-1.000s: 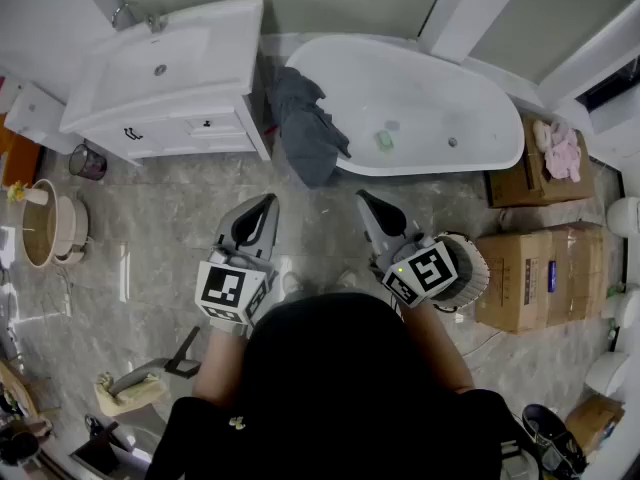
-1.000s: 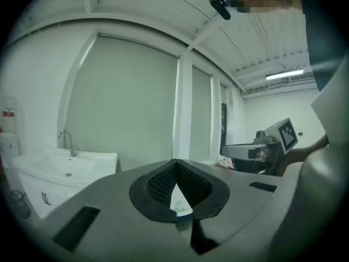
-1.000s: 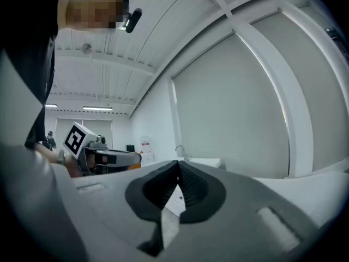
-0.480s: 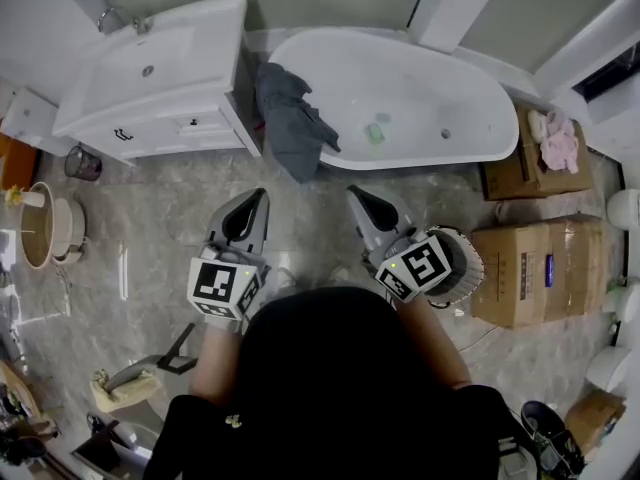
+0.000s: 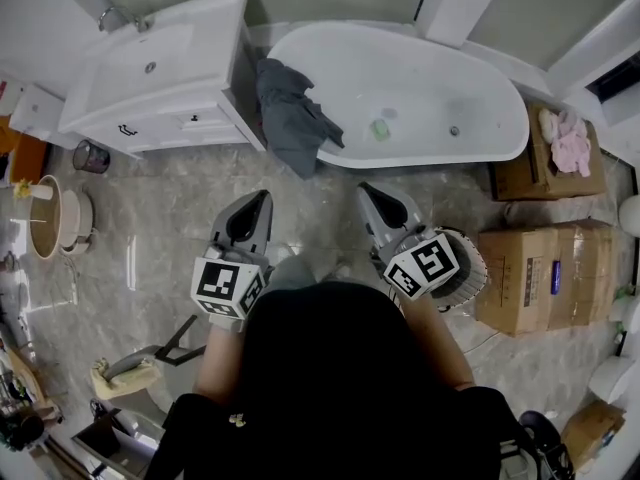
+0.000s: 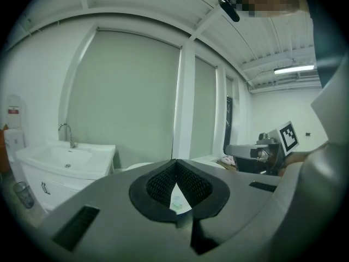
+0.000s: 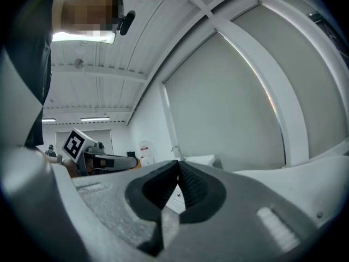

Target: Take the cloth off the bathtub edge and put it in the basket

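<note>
Both our grey left gripper point(image 5: 265, 198) and grey right gripper point(image 5: 364, 188) are pinched shut and empty, well apart from the dark grey crumpled cloth point(image 5: 292, 116) draped over the white oval bathtub's point(image 5: 440, 158) left rim; we judge it soft, light, best pinched at a raised fold.

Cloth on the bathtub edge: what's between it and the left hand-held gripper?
Only bare marbled floor. The head view shows it between the grey cloth and the left hand-held gripper, which do not touch.

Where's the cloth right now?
Head view, upper centre-left: the grey cloth hangs over the left end of the bathtub, beside the sink cabinet.
</note>
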The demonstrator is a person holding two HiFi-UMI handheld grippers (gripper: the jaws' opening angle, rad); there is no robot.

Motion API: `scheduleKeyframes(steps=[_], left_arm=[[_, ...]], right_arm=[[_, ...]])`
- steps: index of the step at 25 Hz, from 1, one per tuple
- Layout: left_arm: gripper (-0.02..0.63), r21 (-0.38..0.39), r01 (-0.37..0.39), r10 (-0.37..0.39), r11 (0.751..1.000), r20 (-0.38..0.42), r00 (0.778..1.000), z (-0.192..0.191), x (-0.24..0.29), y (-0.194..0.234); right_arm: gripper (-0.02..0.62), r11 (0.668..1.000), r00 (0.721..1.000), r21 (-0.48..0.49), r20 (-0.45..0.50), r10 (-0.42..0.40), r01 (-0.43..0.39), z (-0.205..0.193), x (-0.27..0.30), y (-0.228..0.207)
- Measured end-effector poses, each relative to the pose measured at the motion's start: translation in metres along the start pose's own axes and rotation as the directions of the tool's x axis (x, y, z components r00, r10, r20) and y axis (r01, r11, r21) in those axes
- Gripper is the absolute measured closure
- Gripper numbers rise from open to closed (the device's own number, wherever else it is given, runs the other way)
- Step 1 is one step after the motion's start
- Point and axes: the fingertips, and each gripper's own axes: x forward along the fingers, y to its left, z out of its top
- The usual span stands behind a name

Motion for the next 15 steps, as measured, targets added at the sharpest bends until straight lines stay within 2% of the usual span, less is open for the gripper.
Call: scheduleKeyframes(steps=[6, 9, 15], left_arm=[[0.592, -0.019, -0.016, 0.015, 1.0, -0.024, 1.0, -0.009, 0.026, 0.03], [0.592, -0.041, -0.037, 0.035, 0.998, -0.038, 0.999, -0.012, 0.047, 0.063], [0.592, -0.081, -0.033, 0.028, 0.996, -0.063, 0.998, -0.012, 0.096, 0.144]], right_arm=[[0.598, 1.0, 1.0, 0.015, -0.021, -0.006, 0.007, -0.007, 0.032, -0.022], [0.598, 1.0, 0.999, 0.011, -0.037, -0.016, 0.016, -0.008, 0.063, -0.037], [0.598, 0.999, 0.997, 0.004, -0.075, -0.035, 0.036, -0.007, 0.144, -0.063]])
